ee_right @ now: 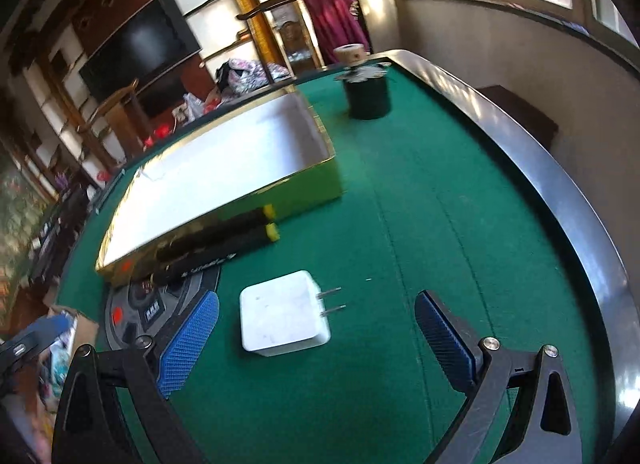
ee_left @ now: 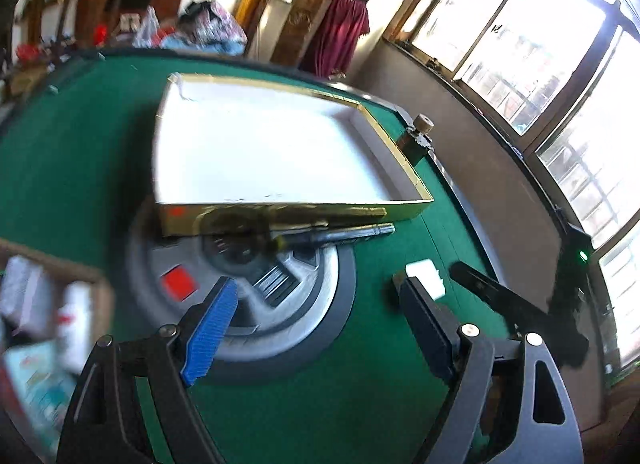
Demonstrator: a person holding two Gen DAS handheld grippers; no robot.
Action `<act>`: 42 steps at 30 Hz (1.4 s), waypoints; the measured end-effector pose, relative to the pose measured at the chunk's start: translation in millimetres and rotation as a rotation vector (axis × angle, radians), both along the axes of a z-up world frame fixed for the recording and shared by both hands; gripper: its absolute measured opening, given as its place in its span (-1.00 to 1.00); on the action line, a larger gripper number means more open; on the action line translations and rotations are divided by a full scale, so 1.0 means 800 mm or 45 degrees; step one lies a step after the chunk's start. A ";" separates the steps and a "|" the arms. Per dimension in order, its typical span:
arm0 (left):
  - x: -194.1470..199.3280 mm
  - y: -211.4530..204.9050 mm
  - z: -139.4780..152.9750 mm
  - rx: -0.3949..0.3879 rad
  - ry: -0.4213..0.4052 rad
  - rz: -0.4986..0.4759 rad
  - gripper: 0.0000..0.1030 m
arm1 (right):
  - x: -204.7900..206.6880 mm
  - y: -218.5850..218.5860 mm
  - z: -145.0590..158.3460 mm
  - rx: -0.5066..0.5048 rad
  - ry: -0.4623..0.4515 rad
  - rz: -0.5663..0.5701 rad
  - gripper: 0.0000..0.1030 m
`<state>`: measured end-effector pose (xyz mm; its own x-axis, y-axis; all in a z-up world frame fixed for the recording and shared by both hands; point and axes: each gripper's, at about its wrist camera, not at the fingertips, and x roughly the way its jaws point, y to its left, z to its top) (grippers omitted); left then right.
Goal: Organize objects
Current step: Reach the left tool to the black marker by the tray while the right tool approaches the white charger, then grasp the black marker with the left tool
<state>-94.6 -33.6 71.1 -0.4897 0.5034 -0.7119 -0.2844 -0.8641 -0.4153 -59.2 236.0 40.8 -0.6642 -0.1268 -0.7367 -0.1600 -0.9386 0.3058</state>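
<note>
A gold-sided box with a white inside (ee_left: pixel 256 151) lies on the green table (ee_left: pixel 80 167), also in the right wrist view (ee_right: pixel 224 175). A black screwdriver with a yellow end (ee_right: pixel 224 248) lies against its near wall, also in the left wrist view (ee_left: pixel 340 234). A white plug adapter (ee_right: pixel 284 314) lies between the fingers of my open right gripper (ee_right: pixel 316 336). It shows small in the left wrist view (ee_left: pixel 426 276). My left gripper (ee_left: pixel 320 324) is open and empty above the round grey hub (ee_left: pixel 280 304). A dark spool (ee_right: pixel 366 91) stands beyond the box.
The table has a raised dark rim (ee_right: pixel 560 191). A cardboard box of packets (ee_left: pixel 36 328) sits at the left, off the table. The right gripper's black arm (ee_left: pixel 520 304) shows in the left wrist view. Chairs, bags and a window lie behind.
</note>
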 end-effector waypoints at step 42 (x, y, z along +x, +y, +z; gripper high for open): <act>-0.030 0.176 -0.070 -0.657 0.268 -0.414 0.15 | -0.003 0.049 -0.024 -0.273 -0.092 -0.134 0.95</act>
